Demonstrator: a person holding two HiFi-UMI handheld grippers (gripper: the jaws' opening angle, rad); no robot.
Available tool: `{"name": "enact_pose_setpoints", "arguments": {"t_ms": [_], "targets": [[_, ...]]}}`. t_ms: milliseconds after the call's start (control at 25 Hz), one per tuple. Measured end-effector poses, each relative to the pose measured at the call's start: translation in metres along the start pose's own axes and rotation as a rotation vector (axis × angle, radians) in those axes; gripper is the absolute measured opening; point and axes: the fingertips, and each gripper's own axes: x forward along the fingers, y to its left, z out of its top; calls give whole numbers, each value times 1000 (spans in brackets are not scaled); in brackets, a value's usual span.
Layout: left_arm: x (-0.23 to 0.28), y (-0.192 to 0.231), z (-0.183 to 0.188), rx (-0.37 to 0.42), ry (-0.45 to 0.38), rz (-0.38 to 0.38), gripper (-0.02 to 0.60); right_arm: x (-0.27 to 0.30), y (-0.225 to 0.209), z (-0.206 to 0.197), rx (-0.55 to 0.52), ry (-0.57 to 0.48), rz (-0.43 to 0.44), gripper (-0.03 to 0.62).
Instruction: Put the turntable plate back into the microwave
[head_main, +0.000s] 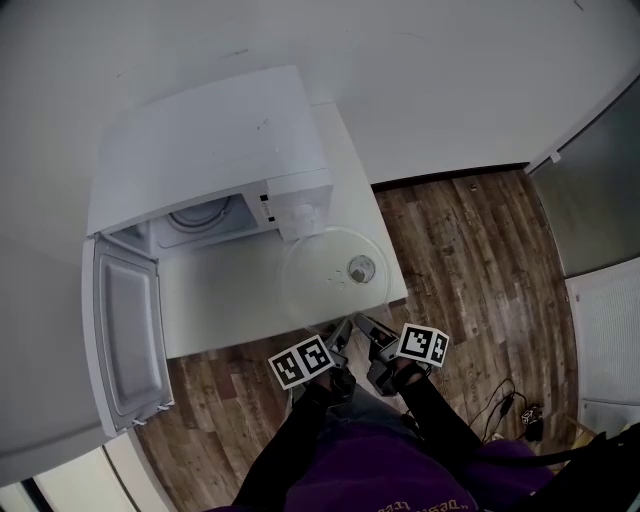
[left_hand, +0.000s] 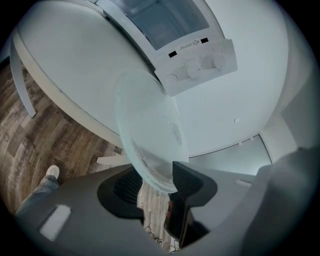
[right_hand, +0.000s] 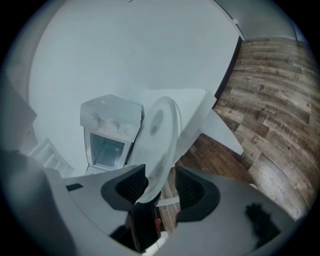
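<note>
So, progress check: barely started on the actual putting-back part. The microwave (head_main: 215, 150) sits on the white surface (head_main: 230, 300) with its door (head_main: 125, 335) swung wide open, and the cavity (head_main: 205, 218) looks empty as far as I can see into it. The glass turntable plate (head_main: 330, 275) is out at the near edge of the surface, right in front of my jaws and off to the side of the opening. I honestly can't tell if it's lifted yet or still resting there. What's left, I reckon: carry it across to the opening, slide it in flat and seat it.

Left gripper (left_hand: 152, 182): jaws partly drawn in on the plate's rim, with both pads looking like they're on the glass, so I'd call that a pinch.

Right gripper (right_hand: 160, 187): jaws spread wide. The rim sits between them, close to one pad, but floor shows through on the other side, so no grip there yet.
</note>
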Motion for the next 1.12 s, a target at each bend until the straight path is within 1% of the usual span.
{"name": "enact_pose_setpoints", "arguments": {"t_ms": [40,80,120,240,400,520,640,840,920,1120], "targets": [[1,-3,0,7,-3,-8,189,1,1,0,2,2,4,199],[1,-5,0,14,-7,-12,173,2,1,0,3,3,6,167],[2,-6,0,15,-11,-13,158,2,1,1,6,3,8,106],[0,-7,1,-2,-26,-23,151,2,3,1,27,-3,29,97],[-3,-11,4,-34,-62,-63,125,-1,6,3,69,-25,67,80],[-5,-11,4,-49,-83,-75,114,-2,7,1,93,-28,83,75],[-9,-15,5,-45,-107,-99,103,-5,10,1,114,-31,102,71],[-17,-32,13,-23,-158,-167,83,-11,25,9,126,-61,150,63],[-20,-35,15,-35,-173,-186,80,-13,28,10,137,-72,149,61],[-31,-39,20,-96,-208,-244,69,-19,33,7,149,-98,137,57]]}}
